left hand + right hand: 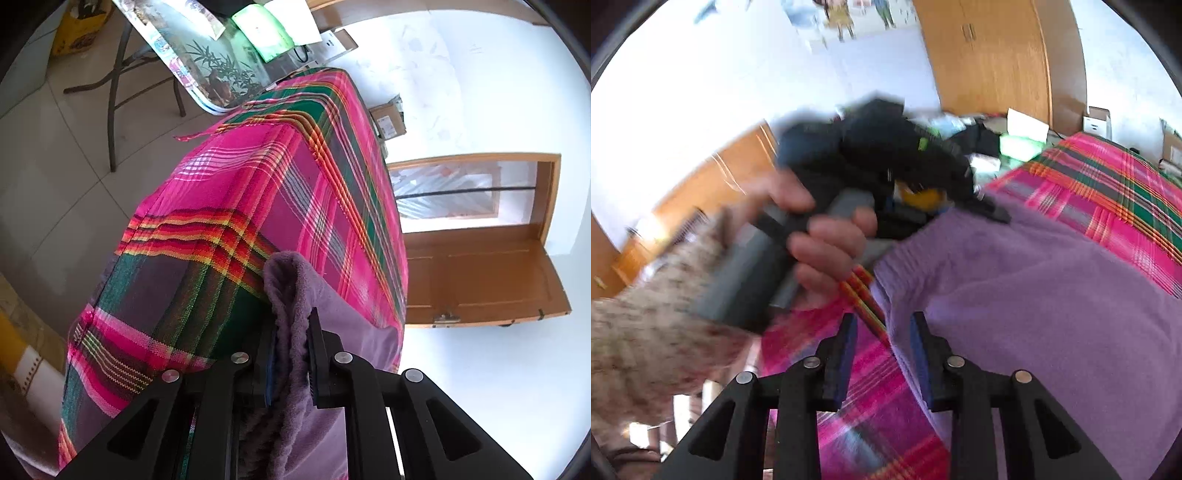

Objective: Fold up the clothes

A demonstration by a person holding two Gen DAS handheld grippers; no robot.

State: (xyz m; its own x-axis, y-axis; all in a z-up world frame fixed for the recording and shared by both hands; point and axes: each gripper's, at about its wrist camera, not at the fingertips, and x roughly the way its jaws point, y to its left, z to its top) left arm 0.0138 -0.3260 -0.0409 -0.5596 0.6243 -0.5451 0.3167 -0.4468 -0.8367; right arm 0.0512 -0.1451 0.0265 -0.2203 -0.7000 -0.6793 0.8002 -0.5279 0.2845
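Left tongs (290,354) clamped on a bunched purple fleece garment (291,295) above a pink plaid cloth (236,192).

My left camera looks down along my claw, close over the pink checked cloth (295,177). My right camera looks left across it. Both see the purple garment (1034,277).

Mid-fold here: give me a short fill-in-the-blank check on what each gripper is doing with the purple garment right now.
1. The left gripper is shut on a bunched fold of the ____ garment.
2. The right gripper has its jaws ____, pads not pressing on anything.
3. The garment lies on a pink ____ cloth.
4. The person's hand wears a speckled ____.

Missing words: purple; open; plaid; sleeve
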